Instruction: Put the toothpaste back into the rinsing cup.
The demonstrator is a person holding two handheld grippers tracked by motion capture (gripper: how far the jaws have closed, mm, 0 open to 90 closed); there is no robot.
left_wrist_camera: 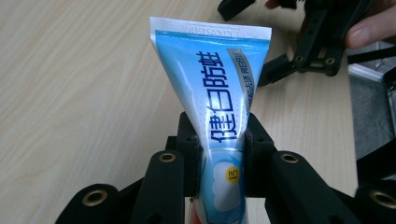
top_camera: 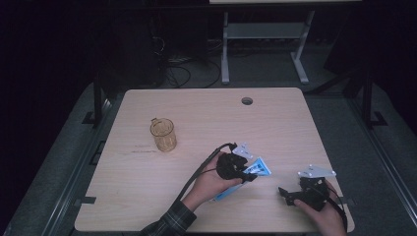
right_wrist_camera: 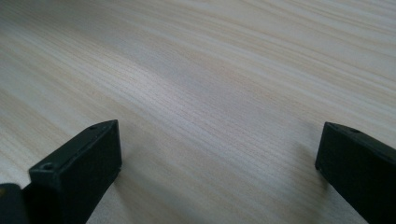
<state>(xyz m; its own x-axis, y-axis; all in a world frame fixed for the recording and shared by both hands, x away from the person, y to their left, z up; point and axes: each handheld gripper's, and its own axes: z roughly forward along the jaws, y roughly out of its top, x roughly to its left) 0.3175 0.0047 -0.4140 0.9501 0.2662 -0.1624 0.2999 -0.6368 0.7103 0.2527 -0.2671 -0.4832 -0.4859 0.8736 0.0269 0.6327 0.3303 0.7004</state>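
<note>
While the left gripper clamps a blue toothpaste tube between its two black jaws, the tube's flat crimped end sticks out past the jaw tips and its rounder body runs back toward the hand. In the left gripper view the pads press on both sides of the tube, about midway along it, and the blue printed face looks at the camera. From the high view the same left gripper sits over the near middle of the wooden table, with the tube angled across it, one end pointing toward the far right and the other showing below the hand. Whether the tube rests on the wood or is lifted just off it, I cannot tell.

The right gripper lies near the table's near right corner, held by the right hand, well apart from the tube. In the right gripper view its jaws stand wide apart, bare tabletop between them and nothing in their grasp.

An amber see-through cup with a handle stands upright on the left half of the table, well apart from both grippers. A round cable hole sits near the far edge.
</note>
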